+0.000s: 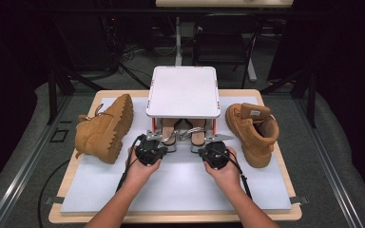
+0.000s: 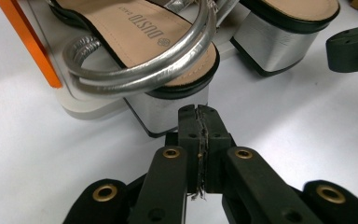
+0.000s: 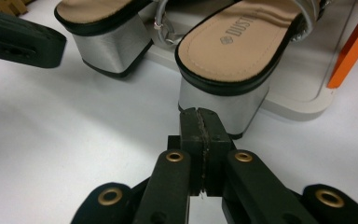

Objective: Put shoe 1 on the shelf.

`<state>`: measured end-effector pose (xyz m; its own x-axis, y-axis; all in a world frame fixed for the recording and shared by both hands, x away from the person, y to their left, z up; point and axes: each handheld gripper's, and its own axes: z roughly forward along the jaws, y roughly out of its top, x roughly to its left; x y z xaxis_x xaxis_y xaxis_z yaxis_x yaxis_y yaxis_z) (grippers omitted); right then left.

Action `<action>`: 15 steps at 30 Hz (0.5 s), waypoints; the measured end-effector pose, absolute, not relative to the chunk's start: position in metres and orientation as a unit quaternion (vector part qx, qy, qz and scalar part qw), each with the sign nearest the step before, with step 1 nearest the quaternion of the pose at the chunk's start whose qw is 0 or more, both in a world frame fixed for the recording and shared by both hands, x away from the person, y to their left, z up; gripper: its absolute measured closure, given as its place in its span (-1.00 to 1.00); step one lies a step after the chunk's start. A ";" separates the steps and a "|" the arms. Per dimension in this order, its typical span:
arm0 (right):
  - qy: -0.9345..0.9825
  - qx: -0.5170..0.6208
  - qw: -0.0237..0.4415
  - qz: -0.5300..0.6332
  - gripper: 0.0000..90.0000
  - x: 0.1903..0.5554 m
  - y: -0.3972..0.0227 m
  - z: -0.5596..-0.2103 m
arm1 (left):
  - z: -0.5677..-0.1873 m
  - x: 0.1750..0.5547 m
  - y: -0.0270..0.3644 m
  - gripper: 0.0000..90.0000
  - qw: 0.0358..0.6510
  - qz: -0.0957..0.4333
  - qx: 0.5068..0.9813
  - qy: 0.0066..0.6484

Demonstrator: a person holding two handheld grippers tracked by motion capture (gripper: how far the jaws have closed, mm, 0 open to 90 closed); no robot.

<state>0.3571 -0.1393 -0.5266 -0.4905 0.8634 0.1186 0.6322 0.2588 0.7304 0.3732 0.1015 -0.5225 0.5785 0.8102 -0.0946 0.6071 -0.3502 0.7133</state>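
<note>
Just in front of the white shoe rack (image 1: 183, 92), the left gripper (image 1: 148, 148) and the right gripper (image 1: 216, 153) are being held low over the white table mat (image 1: 180, 183), each with its jaws pressed fully together and nothing caught between them. In the left gripper view the closed tips of the left gripper (image 2: 198, 114) are being pointed at the silver block heel of the left sandal (image 2: 168, 105), just short of it as far as can be told; in the right gripper view the closed tips of the right gripper (image 3: 199, 116) are being aimed the same way at the heel of the right sandal (image 3: 223, 100). Both sandals are being kept on the rack's lower shelf, under its white top, heels toward the person and overhanging the shelf edge. The step in hand is judged to be the approach to the pair, before any grasp: no strap or heel is being clamped. For the next move, the jaws would need to be opened, each brought around a heel or a silver strap (image 2: 144, 74), closed, and the sandals drawn out from under the rack. Both forearms are being extended from the near edge toward the rack, wrists level, hands wrapped over the gripper bodies. To the left of the rack a tan boot (image 1: 105, 128) is lying on its side, and to the right of it a second tan boot (image 1: 253, 130) is standing upright.
</note>
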 end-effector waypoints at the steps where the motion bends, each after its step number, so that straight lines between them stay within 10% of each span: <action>1: 0.776 0.482 0.153 0.376 1.00 0.358 -0.139 -0.527 | -0.523 0.374 0.101 0.99 0.365 0.138 0.811 0.437; 15: 0.773 0.489 0.164 0.370 1.00 0.361 -0.132 -0.523 | -0.522 0.378 0.098 1.00 0.354 0.142 0.808 0.448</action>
